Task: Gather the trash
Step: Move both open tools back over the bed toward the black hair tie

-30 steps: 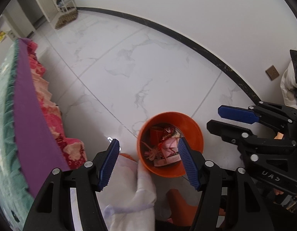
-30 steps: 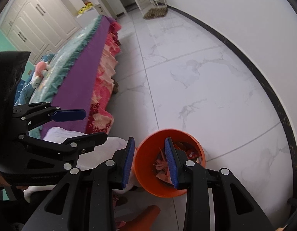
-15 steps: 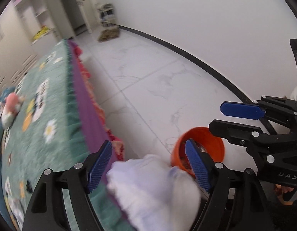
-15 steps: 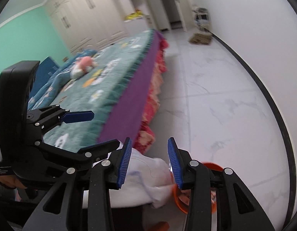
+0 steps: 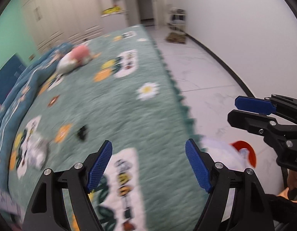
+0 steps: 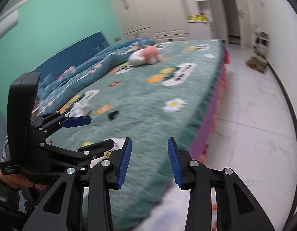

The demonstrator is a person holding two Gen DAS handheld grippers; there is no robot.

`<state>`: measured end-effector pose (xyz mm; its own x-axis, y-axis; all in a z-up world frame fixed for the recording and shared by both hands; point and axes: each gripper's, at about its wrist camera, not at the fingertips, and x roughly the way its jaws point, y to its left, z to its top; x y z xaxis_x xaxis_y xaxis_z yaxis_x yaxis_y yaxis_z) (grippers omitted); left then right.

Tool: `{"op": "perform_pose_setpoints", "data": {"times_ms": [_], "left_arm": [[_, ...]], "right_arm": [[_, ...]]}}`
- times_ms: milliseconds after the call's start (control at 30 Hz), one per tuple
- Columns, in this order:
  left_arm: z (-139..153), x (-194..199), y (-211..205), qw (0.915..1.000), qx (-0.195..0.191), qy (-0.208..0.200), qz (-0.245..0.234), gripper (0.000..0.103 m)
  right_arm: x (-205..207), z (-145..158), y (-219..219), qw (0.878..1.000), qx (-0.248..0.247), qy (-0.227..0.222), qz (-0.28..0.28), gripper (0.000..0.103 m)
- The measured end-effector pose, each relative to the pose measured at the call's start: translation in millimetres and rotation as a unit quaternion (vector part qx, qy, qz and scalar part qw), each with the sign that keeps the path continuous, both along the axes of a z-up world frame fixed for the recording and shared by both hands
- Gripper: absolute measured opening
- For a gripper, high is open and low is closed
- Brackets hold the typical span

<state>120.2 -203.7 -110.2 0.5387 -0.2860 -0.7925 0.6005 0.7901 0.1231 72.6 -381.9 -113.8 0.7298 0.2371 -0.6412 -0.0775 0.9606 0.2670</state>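
Note:
My left gripper (image 5: 149,166) is open and empty above the green bed cover (image 5: 113,105). My right gripper (image 6: 149,161) is open and empty over the bed's near edge; it also shows in the left wrist view (image 5: 244,111). A crumpled silvery white piece of trash (image 5: 36,150) lies on the cover to the left; it also shows in the right wrist view (image 6: 81,108). A small black scrap (image 5: 82,132) lies near it, also in the right wrist view (image 6: 113,115). The orange trash bin (image 5: 246,154) stands on the floor at the right, mostly hidden behind white fabric (image 5: 221,154).
A pink and white plush toy (image 6: 144,56) and a blue quilt (image 6: 87,67) lie farther up the bed. White marble floor (image 6: 254,115) runs along the bed's right side. White wardrobes (image 6: 158,9) and a doorway stand at the far end.
Both grippers have swung up and left from the orange bin on the floor to the bed top. The bin has slid to the lower right of the left view. Jaws stay open.

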Motion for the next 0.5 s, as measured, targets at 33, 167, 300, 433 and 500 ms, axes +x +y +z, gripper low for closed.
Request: {"op": "perform_pose_setpoints", "data": {"times_ms": [33,167,300,433,500], "left_arm": [[1.1,4.4,11.8,0.9999,-0.001,0.0,0.01,0.078],[-1.9,21.0,54.3,0.9984,-0.004,0.008,0.056,0.079],[-6.4,33.6,93.0,0.996,-0.01,0.012,0.088,0.083],[-14.2,49.4,124.7,0.993,-0.013,0.024,0.115,0.083],[-18.5,59.1,138.8,0.9912,-0.012,0.031,0.128,0.083]], "right_arm": [[9.8,1.3,13.0,1.0,0.0,0.0,0.015,0.042],[36.6,2.3,56.4,0.998,-0.008,0.001,0.058,0.045],[63.9,2.1,97.4,0.995,-0.014,0.005,0.101,0.045],[90.6,-4.1,129.5,0.991,-0.017,0.013,0.133,0.045],[106.7,-9.4,146.7,0.988,-0.019,0.02,0.15,0.045]]}}
